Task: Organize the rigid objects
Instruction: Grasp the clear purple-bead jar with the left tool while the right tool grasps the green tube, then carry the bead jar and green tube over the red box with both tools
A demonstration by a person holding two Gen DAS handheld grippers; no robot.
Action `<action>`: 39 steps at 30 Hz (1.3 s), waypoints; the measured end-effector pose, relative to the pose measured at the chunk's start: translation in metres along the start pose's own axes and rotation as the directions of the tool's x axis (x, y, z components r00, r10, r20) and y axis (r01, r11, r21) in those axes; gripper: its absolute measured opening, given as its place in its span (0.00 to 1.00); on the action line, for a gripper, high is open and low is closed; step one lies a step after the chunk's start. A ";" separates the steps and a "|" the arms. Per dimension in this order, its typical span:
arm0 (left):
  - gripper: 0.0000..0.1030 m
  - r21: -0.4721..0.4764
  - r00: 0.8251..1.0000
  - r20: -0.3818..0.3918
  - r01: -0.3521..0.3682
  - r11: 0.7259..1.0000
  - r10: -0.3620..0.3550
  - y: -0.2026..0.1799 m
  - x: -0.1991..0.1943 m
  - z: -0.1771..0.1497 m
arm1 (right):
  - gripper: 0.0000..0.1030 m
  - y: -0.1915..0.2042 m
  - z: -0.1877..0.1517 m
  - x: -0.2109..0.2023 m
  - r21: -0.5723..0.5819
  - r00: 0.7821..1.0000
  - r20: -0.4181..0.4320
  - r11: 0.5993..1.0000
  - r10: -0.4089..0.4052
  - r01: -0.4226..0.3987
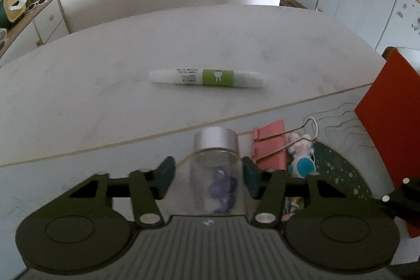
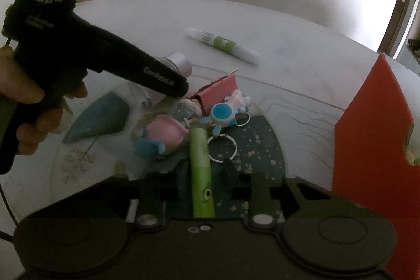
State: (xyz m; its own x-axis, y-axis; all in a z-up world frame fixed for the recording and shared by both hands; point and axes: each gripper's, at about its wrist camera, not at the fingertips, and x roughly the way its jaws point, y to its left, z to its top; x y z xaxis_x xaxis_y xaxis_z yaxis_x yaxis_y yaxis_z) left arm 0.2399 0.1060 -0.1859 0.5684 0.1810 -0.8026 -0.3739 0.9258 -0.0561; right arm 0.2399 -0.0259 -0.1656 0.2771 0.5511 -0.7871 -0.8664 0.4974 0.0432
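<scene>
The left gripper [image 1: 208,176] has its teal pads on either side of a clear jar [image 1: 215,169] with a silver lid and purple bits inside; whether they press its wall cannot be told. The right gripper [image 2: 202,185] is clamped on a green tube [image 2: 200,172] lying on the dark speckled mat [image 2: 262,148] among small toys near the table's near edge. A white and green pen [image 1: 207,77] lies alone mid-table [image 1: 78,85]. A red box [image 2: 372,138] stands at the right edge
</scene>
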 end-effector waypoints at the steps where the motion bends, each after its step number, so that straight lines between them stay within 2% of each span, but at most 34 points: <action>1: 0.41 -0.006 1.000 -0.004 0.008 1.000 -0.008 0.001 0.000 0.000 | 0.19 0.001 0.000 0.000 -0.002 1.000 -0.001 1.000 0.002 -0.002; 3: 0.39 -0.007 1.000 -0.007 0.007 1.000 -0.007 0.002 0.000 -0.001 | 0.15 0.002 0.000 -0.001 -0.007 1.000 -0.001 1.000 0.001 -0.001; 11: 0.39 -0.006 1.000 -0.004 0.006 1.000 -0.006 0.004 -0.010 -0.004 | 0.15 0.000 -0.002 -0.010 0.052 1.000 0.002 0.999 0.006 -0.006; 19: 0.39 -0.031 1.000 -0.011 0.023 0.999 -0.024 0.006 -0.035 -0.011 | 0.15 -0.009 -0.004 -0.039 0.154 1.000 0.021 0.988 0.016 -0.019; 28: 0.39 -0.053 0.998 0.009 0.062 0.997 -0.062 0.003 -0.081 -0.017 | 0.15 -0.008 -0.001 -0.090 0.203 0.998 0.059 0.979 0.000 -0.012; 39: 0.39 -0.006 0.989 0.075 0.125 0.992 -0.124 -0.017 -0.143 -0.019 | 0.15 -0.006 0.003 -0.150 0.242 0.990 0.132 0.970 -0.046 0.013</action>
State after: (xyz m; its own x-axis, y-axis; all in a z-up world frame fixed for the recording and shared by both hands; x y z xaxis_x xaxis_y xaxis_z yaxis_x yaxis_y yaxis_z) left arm 0.1516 0.0583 -0.0815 0.6640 0.0889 -0.7424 -0.3041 0.9392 -0.1595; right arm 0.2045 -0.1093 -0.0457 0.3692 0.6109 -0.7003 -0.7367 0.6518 0.1802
